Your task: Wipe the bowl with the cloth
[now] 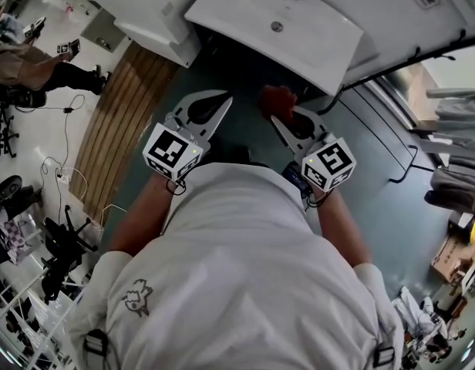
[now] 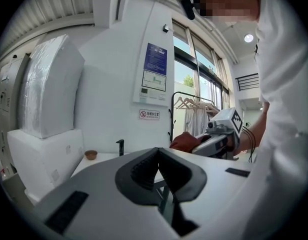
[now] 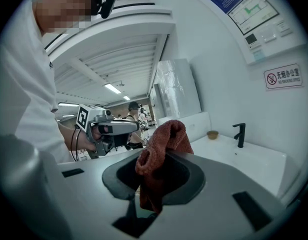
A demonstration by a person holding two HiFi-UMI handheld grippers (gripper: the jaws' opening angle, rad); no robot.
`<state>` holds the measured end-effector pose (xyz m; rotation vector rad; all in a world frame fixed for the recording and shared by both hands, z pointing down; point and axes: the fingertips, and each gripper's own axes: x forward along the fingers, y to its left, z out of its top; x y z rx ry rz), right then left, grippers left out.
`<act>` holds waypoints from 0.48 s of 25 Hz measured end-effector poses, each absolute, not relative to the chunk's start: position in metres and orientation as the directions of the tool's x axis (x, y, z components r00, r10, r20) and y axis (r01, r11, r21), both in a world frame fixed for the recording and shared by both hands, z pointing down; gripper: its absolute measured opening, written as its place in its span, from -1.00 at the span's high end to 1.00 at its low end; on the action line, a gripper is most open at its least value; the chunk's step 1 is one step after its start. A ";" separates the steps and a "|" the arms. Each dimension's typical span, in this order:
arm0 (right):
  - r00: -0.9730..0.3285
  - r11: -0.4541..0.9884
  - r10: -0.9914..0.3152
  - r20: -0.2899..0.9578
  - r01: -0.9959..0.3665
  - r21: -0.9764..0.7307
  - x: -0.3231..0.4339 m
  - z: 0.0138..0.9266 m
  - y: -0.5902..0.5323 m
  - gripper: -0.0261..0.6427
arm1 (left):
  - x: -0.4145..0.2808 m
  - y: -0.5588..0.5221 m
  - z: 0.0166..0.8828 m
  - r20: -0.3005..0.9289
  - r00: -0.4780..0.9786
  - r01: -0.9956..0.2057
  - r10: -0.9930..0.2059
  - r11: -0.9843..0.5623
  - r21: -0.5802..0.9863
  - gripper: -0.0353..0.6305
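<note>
Two tongs are in front of me, and neither is at the bowl yet. My left tongs (image 1: 220, 105) are closed completely, with nothing between them. Beyond them, on the white counter (image 1: 245, 14) and to the left of the black tap (image 2: 120, 146), stands the small brown bowl (image 2: 91, 154). I think it is light and may slide on the smooth top, so I would take it by the rim to steady it. My right tongs (image 1: 288, 122) grip the red cloth (image 3: 161, 149) by a fold; one bunch stands above the pads and the rest hangs below. It looks soft, limp and light, so it should follow the curve of the bowl easily. The bowl is too small here to see inside it, and the cloth itself covers the place where the pads hold it.
</note>
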<state>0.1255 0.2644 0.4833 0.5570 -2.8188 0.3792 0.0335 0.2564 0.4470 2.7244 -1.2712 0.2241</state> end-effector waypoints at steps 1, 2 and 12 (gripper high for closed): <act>-0.899 0.896 -0.333 0.286 -0.396 -0.202 0.128 0.486 0.267 0.66 | 0.036 0.258 0.448 0.189 0.635 -0.767 -0.749 -0.639 0.047 0.85; -0.899 0.897 -0.330 0.288 -0.394 -0.202 0.129 0.488 0.268 0.66 | 0.038 0.258 0.450 0.190 0.635 -0.768 -0.749 -0.639 0.046 0.85; -0.901 0.899 -0.309 0.303 -0.381 -0.217 0.128 0.488 0.269 0.66 | 0.045 0.253 0.443 0.177 0.626 -0.777 -0.759 -0.627 0.060 0.85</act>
